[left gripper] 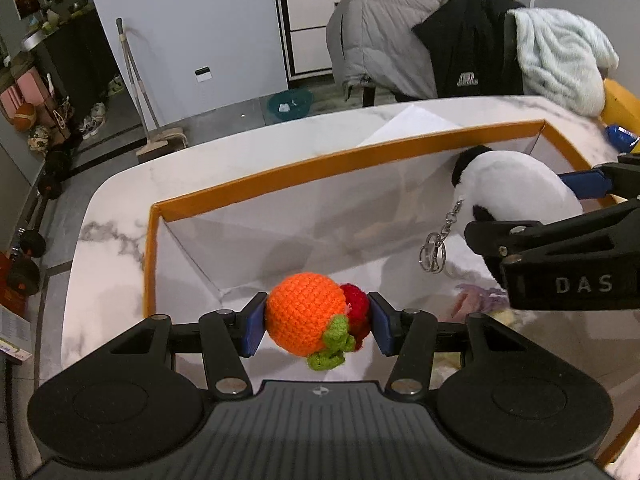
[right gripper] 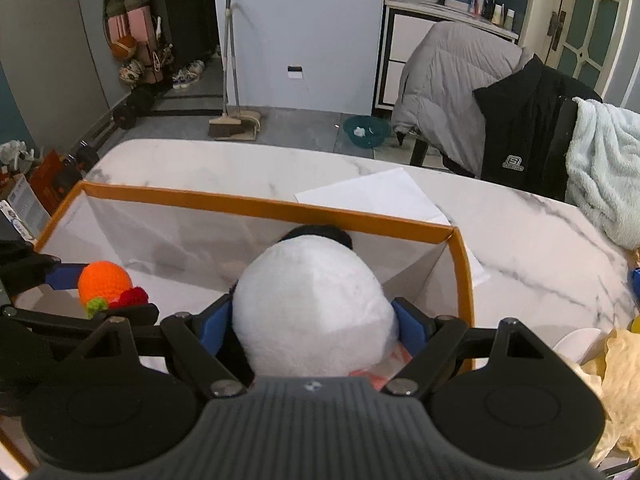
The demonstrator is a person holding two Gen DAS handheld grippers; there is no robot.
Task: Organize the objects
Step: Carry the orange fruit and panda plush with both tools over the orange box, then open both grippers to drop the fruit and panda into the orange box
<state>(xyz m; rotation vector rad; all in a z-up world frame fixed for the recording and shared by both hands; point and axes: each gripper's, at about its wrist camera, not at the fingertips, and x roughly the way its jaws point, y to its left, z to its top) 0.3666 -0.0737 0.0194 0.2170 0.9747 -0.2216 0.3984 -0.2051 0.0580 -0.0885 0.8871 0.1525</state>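
your two grips over the orange-rimmed box (left gripper: 344, 162)
left hand-held gripper (left gripper: 318, 322) clamps the crochet orange (left gripper: 302, 312); right hand-held gripper (right gripper: 312, 322) squeezes the white plush (right gripper: 316, 304), marble tabletop (right gripper: 540, 256) below.

- Grey puffer jacket (right gripper: 440, 80) draped over a chair, black jacket (right gripper: 524, 136) right beside it.
- Pale fluffy blanket (right gripper: 604, 164) alongside.
- Broom (right gripper: 232, 80) leaning on the wall.
- Teal basin (right gripper: 366, 130) on the floor.

Each gripper body is matte black plastic with a ribbed centre plate and two round side discs. Linkage arms carry silver pivot screws and blue pads (left gripper: 253, 326). The right gripper (left gripper: 568, 216) bears embossed "DAS" lettering.
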